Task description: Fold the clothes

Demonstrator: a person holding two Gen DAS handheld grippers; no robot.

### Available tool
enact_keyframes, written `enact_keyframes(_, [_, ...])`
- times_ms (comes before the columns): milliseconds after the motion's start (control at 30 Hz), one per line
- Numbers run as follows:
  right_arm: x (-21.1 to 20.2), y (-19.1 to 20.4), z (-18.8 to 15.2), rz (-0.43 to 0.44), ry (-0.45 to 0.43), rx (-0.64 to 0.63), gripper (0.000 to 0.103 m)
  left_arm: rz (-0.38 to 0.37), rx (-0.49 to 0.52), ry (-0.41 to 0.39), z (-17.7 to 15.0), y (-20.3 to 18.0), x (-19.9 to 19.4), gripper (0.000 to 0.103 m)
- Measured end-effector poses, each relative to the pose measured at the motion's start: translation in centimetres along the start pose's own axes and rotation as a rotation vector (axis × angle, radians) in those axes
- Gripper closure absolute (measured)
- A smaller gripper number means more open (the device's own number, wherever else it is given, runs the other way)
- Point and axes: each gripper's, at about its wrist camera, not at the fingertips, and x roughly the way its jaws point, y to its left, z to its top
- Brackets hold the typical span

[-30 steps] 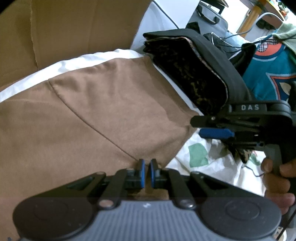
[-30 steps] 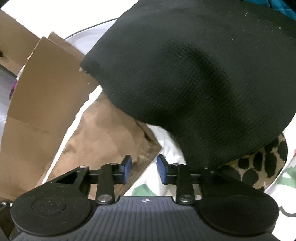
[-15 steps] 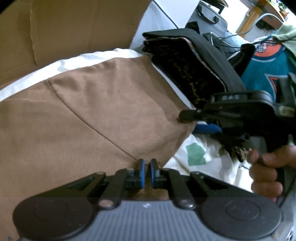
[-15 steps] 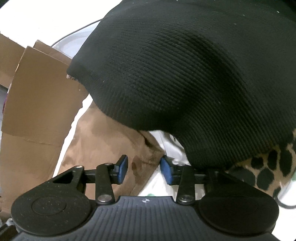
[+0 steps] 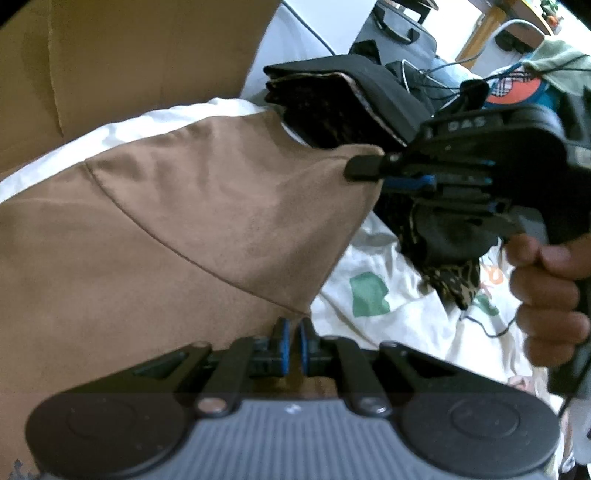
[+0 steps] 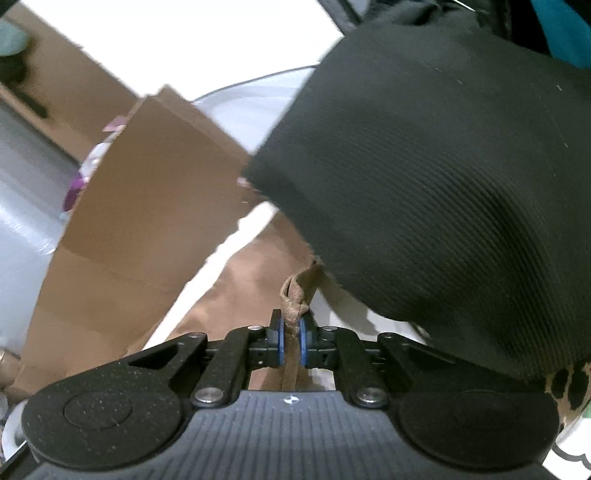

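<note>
A brown garment (image 5: 184,221) lies spread over a white sheet. My left gripper (image 5: 291,341) is shut on its near corner. My right gripper (image 5: 364,171), held by a hand (image 5: 546,295), pinches the garment's far corner and lifts it off the bed. In the right wrist view that gripper (image 6: 291,341) is shut on a bunched fold of the brown garment (image 6: 295,291), which stands up between the blue pads. A folded pile of black and leopard-print clothes (image 5: 354,107) sits just behind the raised corner and fills the right wrist view as black knit (image 6: 443,184).
Cardboard (image 5: 129,55) stands at the far left behind the bed. The white sheet with green print (image 5: 369,295) lies to the right. A teal and orange garment (image 5: 517,88), cables and a dark bag (image 5: 399,33) lie at the back right.
My right gripper moved to the brown garment's far corner, shut on it and raised it. The left gripper stayed shut on the near corner.
</note>
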Motion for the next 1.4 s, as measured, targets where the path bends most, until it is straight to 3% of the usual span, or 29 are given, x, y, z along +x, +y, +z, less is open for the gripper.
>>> enact_keyframes(533, [-2.7,3.8,-1.5,0.166,0.06,-0.151,0.097,-0.011,-0.062,-0.001,-0.2,-0.1,1.5,0.103])
enact_keyframes(1100, [-3.6,4.4,-4.7,0.267,0.181,-0.135,0.097,-0.044,-0.324,-0.049,-1.5,1.7,2.0,0.102])
enact_keyframes(1233, [-3.6,4.3,-5.7,0.275,0.201,-0.119,0.098,-0.045,-0.326,-0.052,-1.6,1.8,2.0,0.102])
enact_keyframes(1400, [-3.6,4.4,-6.4,0.3,0.206,-0.14,0.097,-0.062,-0.286,0.006,-1.3,2.8,0.4,0.098])
